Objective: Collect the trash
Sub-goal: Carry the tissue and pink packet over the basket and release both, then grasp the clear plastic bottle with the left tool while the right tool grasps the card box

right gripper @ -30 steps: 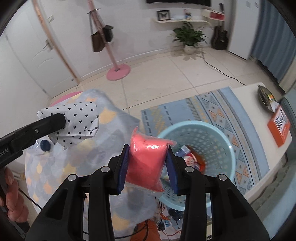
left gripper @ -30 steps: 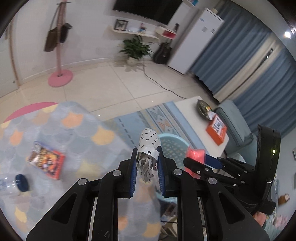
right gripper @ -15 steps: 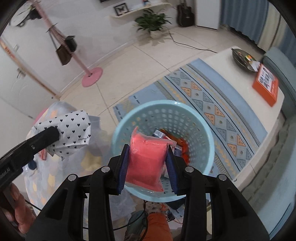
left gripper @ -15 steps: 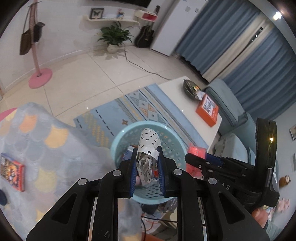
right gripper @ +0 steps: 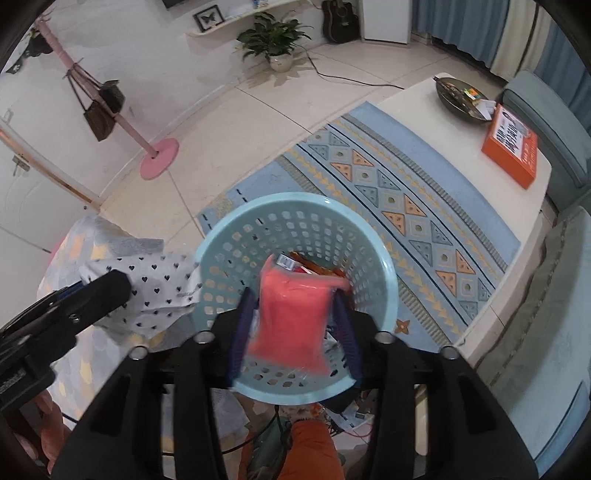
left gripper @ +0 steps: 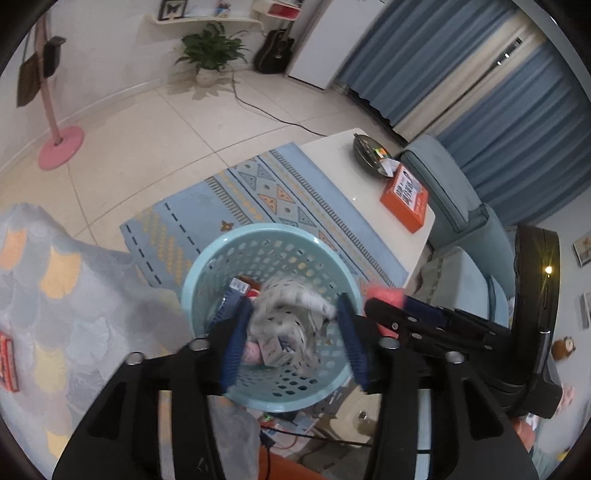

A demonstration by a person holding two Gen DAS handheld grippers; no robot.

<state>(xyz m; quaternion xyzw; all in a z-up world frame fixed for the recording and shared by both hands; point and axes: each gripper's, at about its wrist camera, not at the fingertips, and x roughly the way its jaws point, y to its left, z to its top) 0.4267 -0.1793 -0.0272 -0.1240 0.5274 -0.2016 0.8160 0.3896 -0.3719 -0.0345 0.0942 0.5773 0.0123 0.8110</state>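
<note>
- you stand over a tiled floor (right gripper: 229, 122) with a blue patterned rug (right gripper: 406, 192) on it; a table under a grey scalloped cloth (left gripper: 66, 302) lies on your left.
- the light blue basket (right gripper: 388, 280) stands on the near edge of the rug, right below both grippers, with some packets already at its bottom.
- your left gripper (left gripper: 295, 332) has its jaws spread wide, and the heart-print paper bag (left gripper: 291, 314) sits loose and blurred between them, over the basket's mouth.
- your right gripper (right gripper: 293, 325) is spread too; the pink packet (right gripper: 291, 314) hangs blurred between the blue pads, with a gap on each side, above the basket.
- from the right wrist camera the paper bag overlaps the basket's left rim.
- a white low table (right gripper: 461, 129) with an orange box (right gripper: 511, 147) and a dark dish (right gripper: 458, 98) lies beyond the rug, a blue-grey sofa (right gripper: 546, 122) beside it.
- a pink coat stand (right gripper: 155, 155), a potted plant (right gripper: 277, 40) and a guitar (right gripper: 340, 18) line the far wall, well apart from you.
- the two grippers sit close side by side over the basket; the cloth's edge is just beside the basket's left side.
</note>
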